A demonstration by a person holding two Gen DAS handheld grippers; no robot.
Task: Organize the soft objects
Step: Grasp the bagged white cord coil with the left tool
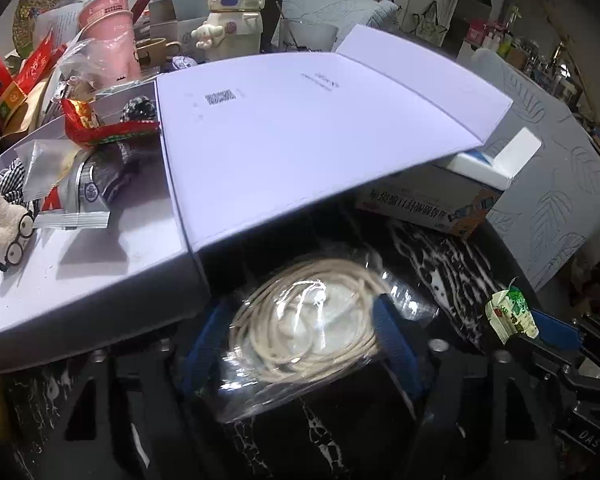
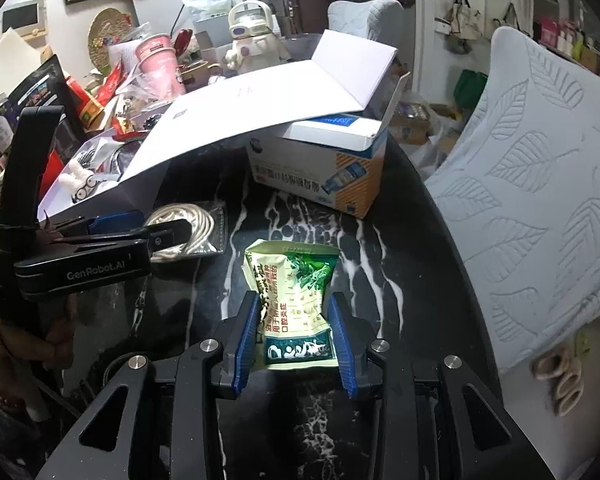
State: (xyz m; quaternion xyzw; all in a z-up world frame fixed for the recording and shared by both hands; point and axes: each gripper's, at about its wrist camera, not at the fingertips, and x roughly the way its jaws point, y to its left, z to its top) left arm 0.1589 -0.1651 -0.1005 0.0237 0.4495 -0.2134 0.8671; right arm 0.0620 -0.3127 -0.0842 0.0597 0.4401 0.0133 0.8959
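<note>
Black marble table [image 2: 384,240] | my left gripper [image 1: 306,334]: jaws astride bagged cord coil [image 1: 300,320], contact unclear | my right gripper [image 2: 296,340]: pinching green packet [image 2: 292,300] between pads, white box [image 1: 100,264] ahead-left

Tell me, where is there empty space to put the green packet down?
Bare marble table lies between the green packet, the orange-and-white carton and the quilted cushion. The white box's far end is crowded.
</note>
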